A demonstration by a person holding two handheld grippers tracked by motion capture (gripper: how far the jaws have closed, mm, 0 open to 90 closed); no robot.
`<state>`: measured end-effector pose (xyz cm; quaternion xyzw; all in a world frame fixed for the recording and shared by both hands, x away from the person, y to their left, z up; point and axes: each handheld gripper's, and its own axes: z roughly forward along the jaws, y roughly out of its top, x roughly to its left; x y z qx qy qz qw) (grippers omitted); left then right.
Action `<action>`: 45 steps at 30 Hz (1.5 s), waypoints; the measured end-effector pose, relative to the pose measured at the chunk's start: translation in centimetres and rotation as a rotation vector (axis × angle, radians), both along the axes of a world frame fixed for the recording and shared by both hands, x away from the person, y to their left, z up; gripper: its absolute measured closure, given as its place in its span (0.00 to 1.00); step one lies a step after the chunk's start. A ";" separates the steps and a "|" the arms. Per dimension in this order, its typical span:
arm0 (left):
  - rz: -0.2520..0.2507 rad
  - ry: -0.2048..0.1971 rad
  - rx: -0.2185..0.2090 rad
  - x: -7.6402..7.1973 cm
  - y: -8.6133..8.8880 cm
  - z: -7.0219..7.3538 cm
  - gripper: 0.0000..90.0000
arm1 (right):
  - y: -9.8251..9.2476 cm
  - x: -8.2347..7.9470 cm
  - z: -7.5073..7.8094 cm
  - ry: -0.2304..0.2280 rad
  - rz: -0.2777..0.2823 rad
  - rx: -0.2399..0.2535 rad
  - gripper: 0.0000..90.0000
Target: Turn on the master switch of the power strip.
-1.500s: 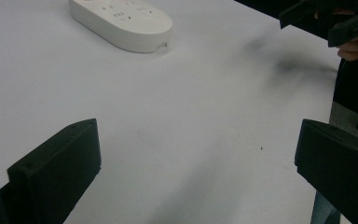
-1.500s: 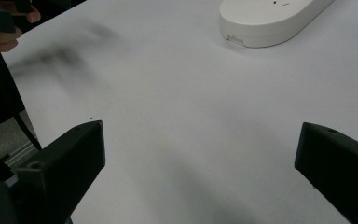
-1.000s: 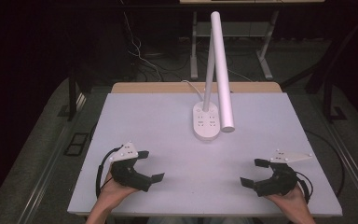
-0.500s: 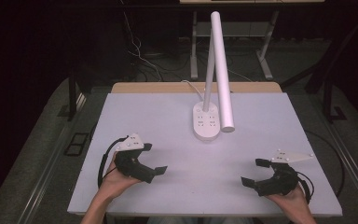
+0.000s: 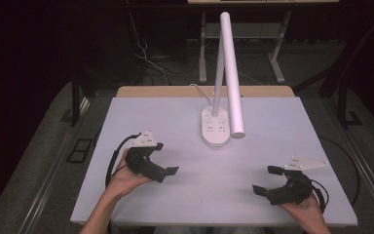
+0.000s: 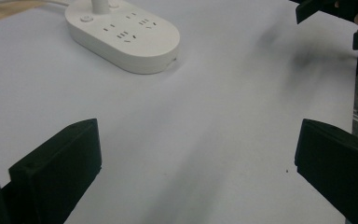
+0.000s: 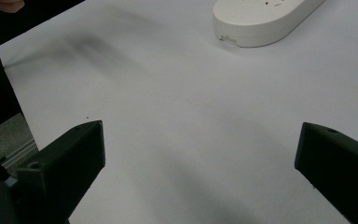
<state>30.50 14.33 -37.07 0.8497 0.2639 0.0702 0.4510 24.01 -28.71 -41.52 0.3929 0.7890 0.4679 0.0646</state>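
White table point(image 5: 175, 117) mid-frame, dark room, cables on floor behind.
Lamp base point(image 5: 215, 127) upper centre; left gripper point(image 5: 168, 165), right gripper point(image 5: 265, 180) low, jaws spread, empty.

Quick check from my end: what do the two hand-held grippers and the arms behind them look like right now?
Both are black, blocky two-jaw tools. The left hand-held gripper carries a grey three-cornered plate on top and trails a black cable looping beside the wrist. The right hand-held gripper has the same kind of plate and a black cable. The forearms are bare, with no sleeves in view.
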 end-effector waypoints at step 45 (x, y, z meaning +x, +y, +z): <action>-0.053 -0.001 0.075 6.1 -3.5 2.6 0.00 | -0.2 0.0 0.0 0.003 -0.002 0.003 0.01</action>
